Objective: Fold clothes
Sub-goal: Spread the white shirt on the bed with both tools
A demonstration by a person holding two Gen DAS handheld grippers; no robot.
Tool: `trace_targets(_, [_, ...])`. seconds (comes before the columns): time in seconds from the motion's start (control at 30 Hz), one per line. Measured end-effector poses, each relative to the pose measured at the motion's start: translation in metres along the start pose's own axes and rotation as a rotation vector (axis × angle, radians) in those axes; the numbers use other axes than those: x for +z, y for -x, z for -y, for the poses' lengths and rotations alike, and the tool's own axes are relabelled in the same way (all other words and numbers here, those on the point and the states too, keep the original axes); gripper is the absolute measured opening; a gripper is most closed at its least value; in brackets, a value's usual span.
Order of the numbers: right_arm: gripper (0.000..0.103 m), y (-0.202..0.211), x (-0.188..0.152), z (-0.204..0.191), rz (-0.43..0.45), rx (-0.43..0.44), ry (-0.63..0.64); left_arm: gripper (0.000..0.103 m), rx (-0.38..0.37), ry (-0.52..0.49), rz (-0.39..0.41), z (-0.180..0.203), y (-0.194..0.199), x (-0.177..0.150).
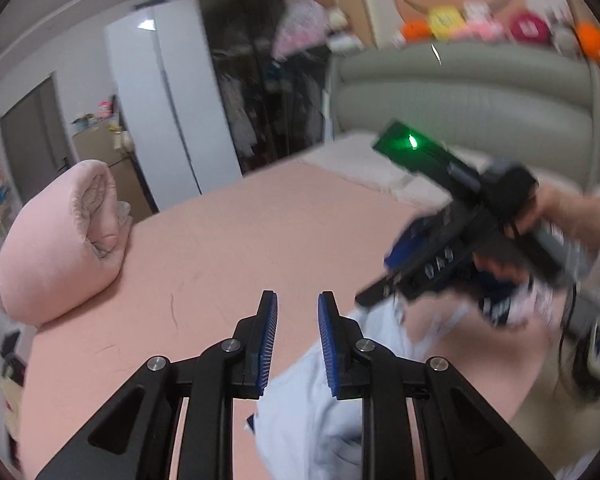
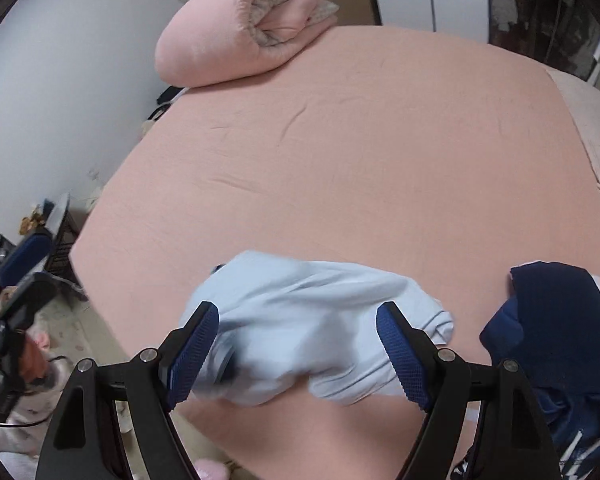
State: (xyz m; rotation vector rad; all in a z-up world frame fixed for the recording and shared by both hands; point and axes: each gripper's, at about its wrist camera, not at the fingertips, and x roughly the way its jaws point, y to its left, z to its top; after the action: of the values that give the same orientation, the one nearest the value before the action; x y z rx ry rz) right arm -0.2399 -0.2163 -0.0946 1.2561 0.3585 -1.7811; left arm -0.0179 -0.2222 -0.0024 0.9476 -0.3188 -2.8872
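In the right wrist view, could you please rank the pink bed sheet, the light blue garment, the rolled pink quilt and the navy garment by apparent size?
1. pink bed sheet
2. light blue garment
3. rolled pink quilt and navy garment: look similar; the quilt is farther and the garment is cut off, so unranked.

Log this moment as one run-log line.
stage: pre-fold | left gripper: jaws narrow, empty | right gripper: jaws wide, above light blue garment | navy garment: beside it | surface: pink bed sheet

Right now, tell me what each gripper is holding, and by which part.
Nothing. The left gripper has narrow jaws with nothing between them; the right gripper hangs wide open above the light blue garment, not gripping it.
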Motion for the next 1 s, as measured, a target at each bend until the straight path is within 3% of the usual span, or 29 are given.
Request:
trace_targets(0.1, [0.081,-0.019,-0.016,0.006,-0.019,-0.111,0.082,0.019,-0.046,-0.033,-0.085,0.006,-0.019,-0.018])
trace_targets(0.23, [0.081,-0.042,-0.04,0.007,-0.054,-0.156,0.176,0.02,-0.199,0.014,-0.285,0.007,-0.057,-0.049])
trace_targets(0.27, [0.081,-0.048,-0.046,0.007,-0.063,-0.167,0.199,0.02,-0.211,0.031,-0.34,0.007,-0.068,-0.058])
trace_targets(0.43, [0.081,-0.082,-0.075,-0.017,-0.068,-0.206,0.327,0.022,-0.243,0.083,-0.46,0.004,-0.091,-0.09])
trace_targets(0.5, [0.081,-0.088,-0.086,-0.035,-0.045,-0.223,0.422,0.038,-0.261,0.105,-0.494,0.0,-0.094,-0.1])
trace_targets(0.53, [0.081,-0.091,-0.091,-0.044,-0.033,-0.232,0.47,0.062,-0.264,0.107,-0.505,0.0,-0.095,-0.104])
trace_targets(0.57, [0.081,-0.091,-0.098,-0.057,-0.016,-0.241,0.534,0.079,-0.253,0.092,-0.503,0.003,-0.093,-0.109])
trace_targets(0.67, [0.081,-0.096,-0.119,-0.088,-0.025,-0.275,0.696,0.081,-0.232,0.05,-0.502,0.01,-0.089,-0.12])
trace_targets(0.77, [0.081,-0.099,-0.137,-0.108,-0.053,-0.241,0.777,0.081,-0.224,0.023,-0.506,0.019,-0.084,-0.126])
trace_targets(1.0, [0.081,-0.111,-0.148,-0.121,-0.022,-0.24,0.773,0.081,-0.159,-0.01,-0.55,0.027,-0.088,-0.151])
